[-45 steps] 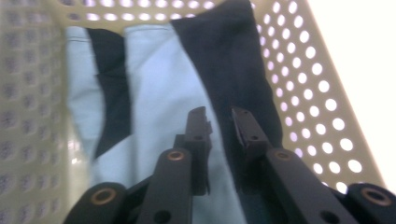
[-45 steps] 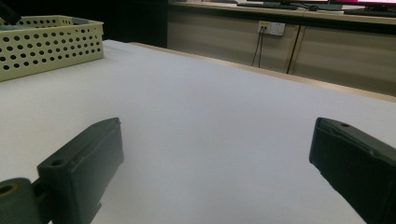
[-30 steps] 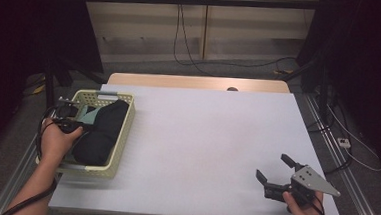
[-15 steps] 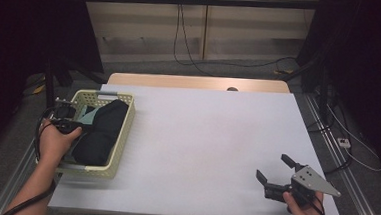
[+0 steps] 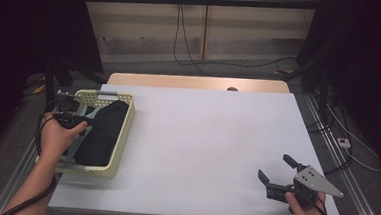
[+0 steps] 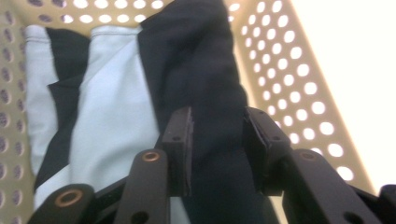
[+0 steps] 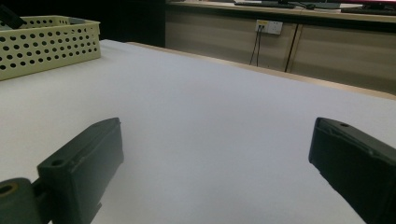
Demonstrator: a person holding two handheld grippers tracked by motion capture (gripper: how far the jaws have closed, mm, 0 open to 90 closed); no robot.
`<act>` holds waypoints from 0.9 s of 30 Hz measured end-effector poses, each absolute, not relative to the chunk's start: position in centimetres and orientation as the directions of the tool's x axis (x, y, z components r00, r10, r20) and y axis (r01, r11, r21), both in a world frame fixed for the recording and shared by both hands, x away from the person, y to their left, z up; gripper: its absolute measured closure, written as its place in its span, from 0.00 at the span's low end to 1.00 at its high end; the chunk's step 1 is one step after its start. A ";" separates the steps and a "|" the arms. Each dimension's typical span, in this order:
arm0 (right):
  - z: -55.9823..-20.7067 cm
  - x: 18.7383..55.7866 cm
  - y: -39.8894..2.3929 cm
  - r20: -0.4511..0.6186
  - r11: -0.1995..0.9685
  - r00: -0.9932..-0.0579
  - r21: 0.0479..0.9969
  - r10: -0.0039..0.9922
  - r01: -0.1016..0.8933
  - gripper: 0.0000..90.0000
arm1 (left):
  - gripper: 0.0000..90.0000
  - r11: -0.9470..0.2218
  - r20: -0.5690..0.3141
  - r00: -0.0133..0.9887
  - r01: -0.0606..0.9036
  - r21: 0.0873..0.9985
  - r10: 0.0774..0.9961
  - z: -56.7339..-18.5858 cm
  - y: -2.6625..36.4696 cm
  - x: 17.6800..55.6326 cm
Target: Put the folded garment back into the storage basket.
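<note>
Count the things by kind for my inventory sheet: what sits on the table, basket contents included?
Perforated yellow basket: 1
Dark folded garment: 1
Light blue cloth: 1
Hand-held tongs: 2, left tongs, right tongs
Total: 5

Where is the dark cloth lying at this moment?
In the high view the dark cloth lies inside the pale yellow perforated basket at the table's left edge, over a light blue cloth.
</note>
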State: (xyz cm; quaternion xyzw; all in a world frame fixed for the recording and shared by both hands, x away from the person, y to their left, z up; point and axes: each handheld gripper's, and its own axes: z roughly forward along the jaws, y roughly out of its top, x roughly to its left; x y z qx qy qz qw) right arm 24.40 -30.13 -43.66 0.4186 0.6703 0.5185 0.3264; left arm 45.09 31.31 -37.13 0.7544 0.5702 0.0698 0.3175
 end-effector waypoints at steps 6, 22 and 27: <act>-43.7 24.6 -30.0 -0.006 0.116 -0.437 0.968 0.899 0.224 0.03 | 0.60 -0.169 -0.281 0.388 0.799 0.577 0.878 -35.8 29.9 44.8; -43.6 24.9 -29.1 -0.003 0.131 -0.478 0.963 0.878 0.236 0.03 | 0.47 -0.294 -0.320 0.625 0.679 0.673 0.712 -33.5 22.2 40.8; -43.6 24.9 -29.2 -0.003 0.132 -0.478 0.963 0.878 0.237 0.03 | 0.45 -0.328 -0.307 0.664 0.652 0.683 0.681 -34.3 20.8 39.7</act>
